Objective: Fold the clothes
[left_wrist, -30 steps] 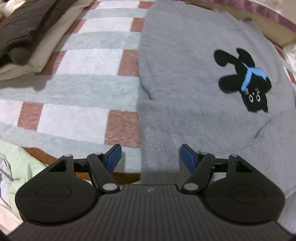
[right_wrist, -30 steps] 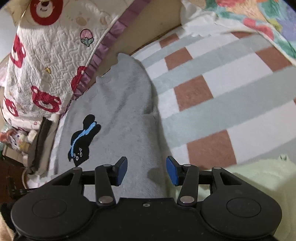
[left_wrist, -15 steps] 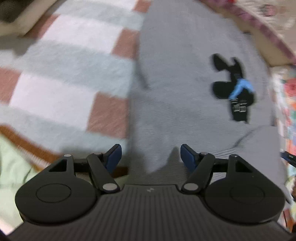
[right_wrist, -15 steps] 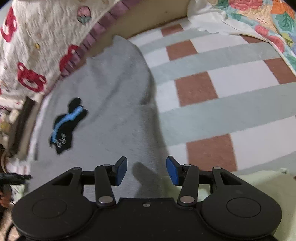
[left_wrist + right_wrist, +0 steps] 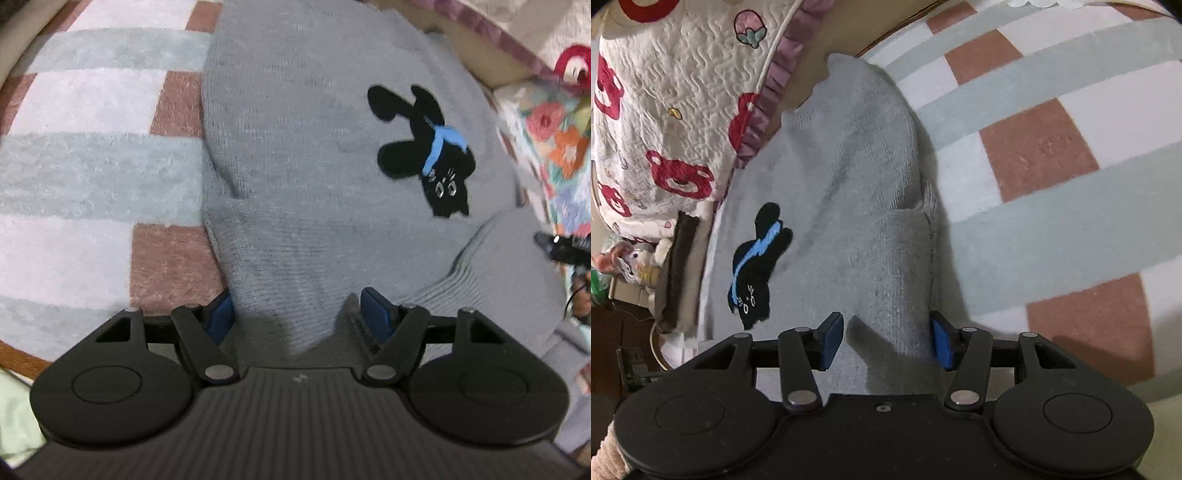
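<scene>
A grey knit sweater (image 5: 314, 147) with a black cat patch (image 5: 424, 147) lies flat on a checked blanket (image 5: 92, 155). Its sleeves are folded over the body. My left gripper (image 5: 299, 314) is open, with the sweater's near edge between its blue pads. In the right wrist view the sweater (image 5: 849, 192) and its cat patch (image 5: 757, 266) show again. My right gripper (image 5: 886, 336) is open, with the folded sleeve between its pads. Neither gripper pinches the cloth.
The blanket (image 5: 1052, 155) has pink, white and grey-green squares. A quilted bear-print cover (image 5: 665, 110) lies beyond the sweater. A floral cloth (image 5: 554, 129) lies at the right. Pale green fabric (image 5: 14, 424) lies near me. Soft toys (image 5: 639, 262) sit at the far left.
Both grippers have moved forward and down onto the sweater's near edge. The cloth now sits between their open pads. The left one also swung rightward.
</scene>
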The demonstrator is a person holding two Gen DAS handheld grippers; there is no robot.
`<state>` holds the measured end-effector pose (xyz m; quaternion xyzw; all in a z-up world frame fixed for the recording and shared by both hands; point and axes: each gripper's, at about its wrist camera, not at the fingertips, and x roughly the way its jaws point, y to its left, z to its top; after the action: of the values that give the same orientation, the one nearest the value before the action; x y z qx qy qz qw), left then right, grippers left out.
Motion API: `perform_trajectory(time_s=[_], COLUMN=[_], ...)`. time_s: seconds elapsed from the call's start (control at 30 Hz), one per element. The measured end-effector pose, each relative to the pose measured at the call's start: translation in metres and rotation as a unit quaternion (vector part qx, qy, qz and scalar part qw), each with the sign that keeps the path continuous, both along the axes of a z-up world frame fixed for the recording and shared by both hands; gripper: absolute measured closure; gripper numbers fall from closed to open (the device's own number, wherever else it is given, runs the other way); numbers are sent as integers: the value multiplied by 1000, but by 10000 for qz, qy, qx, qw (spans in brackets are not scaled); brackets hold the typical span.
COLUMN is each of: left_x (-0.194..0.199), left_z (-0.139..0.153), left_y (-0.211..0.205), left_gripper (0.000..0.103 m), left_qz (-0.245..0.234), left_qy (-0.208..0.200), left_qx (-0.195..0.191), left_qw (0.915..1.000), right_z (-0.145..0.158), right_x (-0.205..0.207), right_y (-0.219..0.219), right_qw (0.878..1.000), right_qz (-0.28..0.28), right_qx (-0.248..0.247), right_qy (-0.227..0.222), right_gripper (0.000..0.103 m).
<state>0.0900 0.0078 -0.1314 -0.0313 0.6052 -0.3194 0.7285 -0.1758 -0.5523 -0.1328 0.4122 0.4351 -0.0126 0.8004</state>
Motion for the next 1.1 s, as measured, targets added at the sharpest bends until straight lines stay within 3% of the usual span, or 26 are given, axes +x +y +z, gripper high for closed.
perform_trajectory(time_s=[0.2,0.27,0.37,0.47,0.53,0.67,0.7,0.77,0.9,0.93,1.0,1.03,1.07,1.1], left_x=[12,14,17,17,14,7,8,10,15,11,3,-1,-3,-4], left_z=[-9,-11,-15,-17,-14,-8,-8,-8,-11,-11,-11,-11,-12,-14], left_y=[3,5,3,1,0,-1,-2,-4,-6,-10,-17,-20,-20,-21], left_gripper=[49,61,66,66,65,55,53,44,37,38,49,69,78,79], left_qz=[331,320,290,258,187,138,141,188,327,126,-254,-433,-455,-476], left_qy=[-172,-246,-280,-342,-462,-711,-732,-746,-687,-731,-706,-638,-528,-418], left_qx=[-287,-269,-391,-399,-310,-199,-215,-278,-515,-455,-400,-404,-457,-509], left_qw=[9989,9988,9984,9983,9983,9972,9970,9967,9958,9962,9964,9962,9965,9967], right_z=[-7,-10,-14,-12,-6,-2,-3,-7,-15,-17,-20,-21,-23,-24], right_x=[7,11,18,27,27,31,33,34,31,31,29,29,28,27], right_y=[-2,-5,-5,4,9,12,14,13,7,8,9,9,10,10], right_qw=[9997,9993,9989,9986,9970,9967,9965,9977,9983,9979,9970,9965,9960,9955], right_qz=[-193,-263,-202,292,414,466,512,435,336,392,505,561,617,673], right_qx=[67,128,223,72,-106,-363,-438,-368,69,207,391,440,489,538], right_qy=[-130,-216,-348,-442,-638,-556,-492,-360,-462,-462,-446,-431,-415,-399], right_gripper=[46,44,45,80,80,79,73,64,56,55,55,55,55,55])
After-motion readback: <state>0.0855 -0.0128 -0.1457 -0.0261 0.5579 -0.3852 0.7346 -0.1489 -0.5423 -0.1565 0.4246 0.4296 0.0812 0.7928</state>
